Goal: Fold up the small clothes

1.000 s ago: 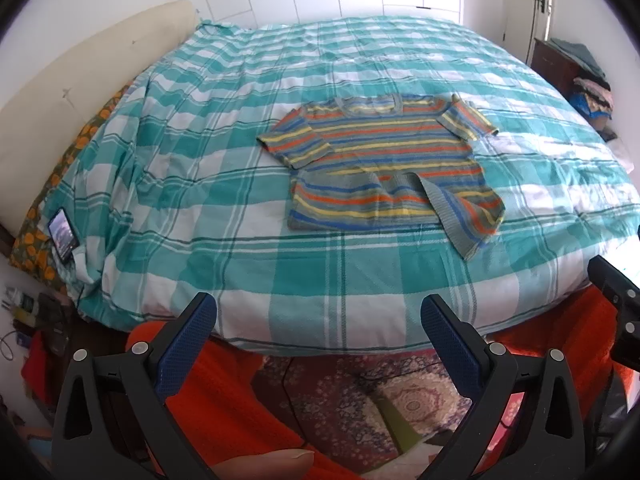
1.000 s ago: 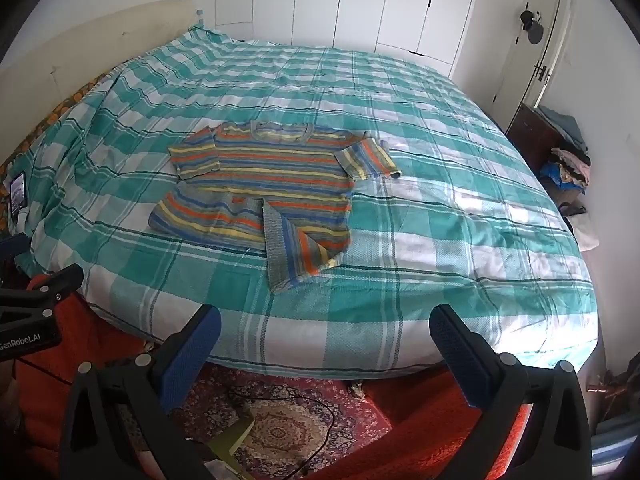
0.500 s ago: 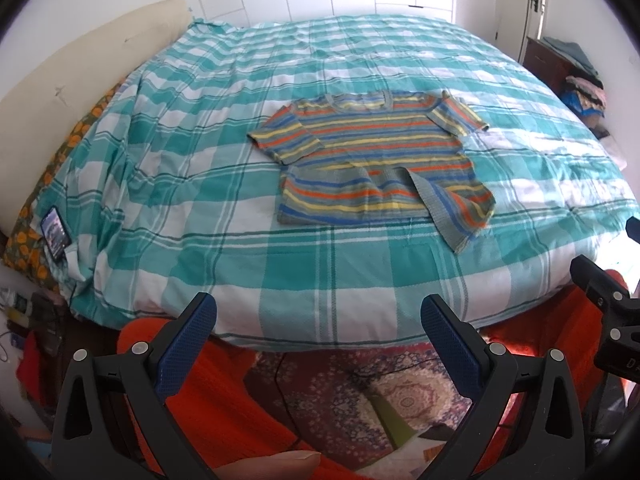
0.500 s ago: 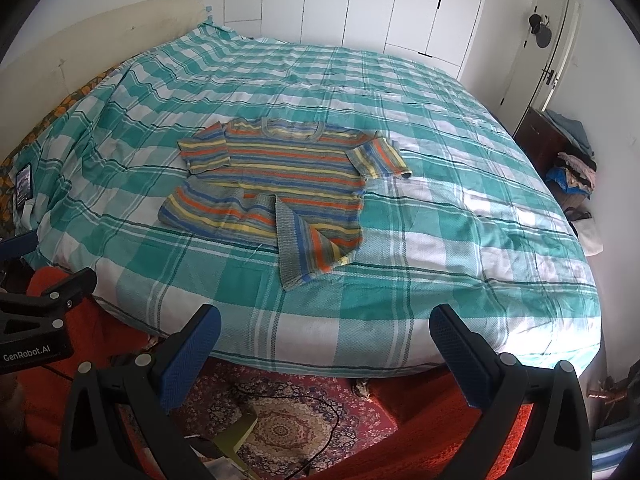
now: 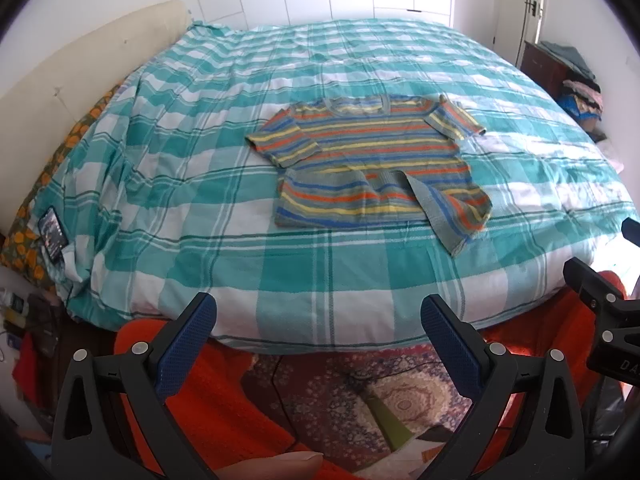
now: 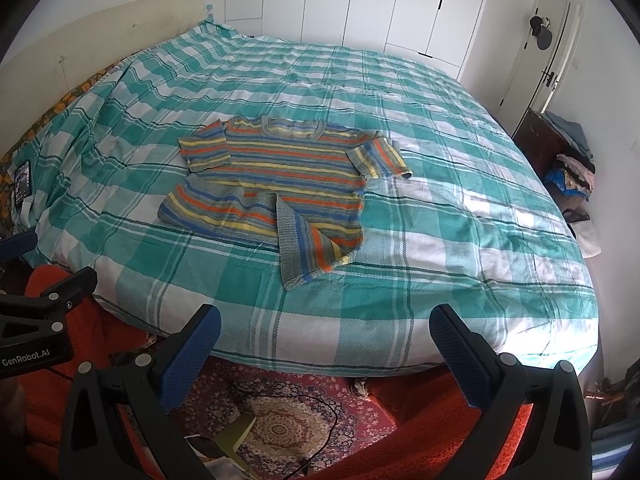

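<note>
One knitted sweater (image 5: 372, 168) lies flat on the bed (image 5: 280, 272), short-sleeved, striped across in orange, yellow, blue and grey. Its ribbed hem is turned up: the near right corner folds back into a pointed flap (image 6: 304, 248) that shows a grey ribbed edge. Both sleeves spread out to the sides. The bed wears a woven cover in big teal and white checks, slightly rumpled toward the padded cream headboard (image 5: 80, 68).

My left tongs (image 5: 318, 338) hang short of the bed's near edge, spread wide, pinching nothing and touching nothing; the two fingers are black plastic frames with dimpled blue pads (image 5: 186, 344). My right tongs (image 6: 324, 346) are the same make and likewise spread wide and empty, off the bed's foot. The sweater sits well apart from both pairs, out near the middle of the cover.

Below them I see a patterned red rug (image 6: 288, 412) with a dark cable (image 6: 320, 424) snaking over it, and fuzzy orange cloth (image 5: 208, 408) at either side. One phone (image 5: 52, 234) rests on the cover's left edge. White wardrobe doors (image 6: 360, 0) fill the far wall.
</note>
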A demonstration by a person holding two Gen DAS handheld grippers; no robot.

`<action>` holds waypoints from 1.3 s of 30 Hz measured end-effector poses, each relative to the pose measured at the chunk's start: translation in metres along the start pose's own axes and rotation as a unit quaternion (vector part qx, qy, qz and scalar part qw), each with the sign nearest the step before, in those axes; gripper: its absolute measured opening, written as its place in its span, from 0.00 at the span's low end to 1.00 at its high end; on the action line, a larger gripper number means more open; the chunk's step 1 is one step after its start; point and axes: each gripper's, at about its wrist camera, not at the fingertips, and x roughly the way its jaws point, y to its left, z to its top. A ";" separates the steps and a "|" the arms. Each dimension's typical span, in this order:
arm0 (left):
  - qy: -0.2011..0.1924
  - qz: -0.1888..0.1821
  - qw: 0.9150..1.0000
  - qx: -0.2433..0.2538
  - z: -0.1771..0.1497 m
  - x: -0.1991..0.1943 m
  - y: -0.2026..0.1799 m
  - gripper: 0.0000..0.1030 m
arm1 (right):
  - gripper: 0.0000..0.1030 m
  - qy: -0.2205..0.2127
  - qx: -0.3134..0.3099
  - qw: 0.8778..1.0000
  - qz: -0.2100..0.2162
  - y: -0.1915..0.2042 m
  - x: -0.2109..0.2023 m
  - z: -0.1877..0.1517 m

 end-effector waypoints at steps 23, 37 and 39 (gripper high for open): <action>-0.021 -0.003 1.000 -0.009 -0.006 0.019 0.041 0.99 | 1.00 0.020 -0.022 0.999 -0.039 0.042 0.002 0.015; -0.022 -0.008 1.000 -0.013 -0.010 0.044 0.073 0.99 | 1.00 0.036 -0.081 0.995 -0.050 0.104 0.015 0.033; -0.017 -0.009 1.000 -0.021 -0.010 0.048 0.079 0.99 | 1.00 0.040 -0.086 0.994 -0.051 0.108 0.018 0.035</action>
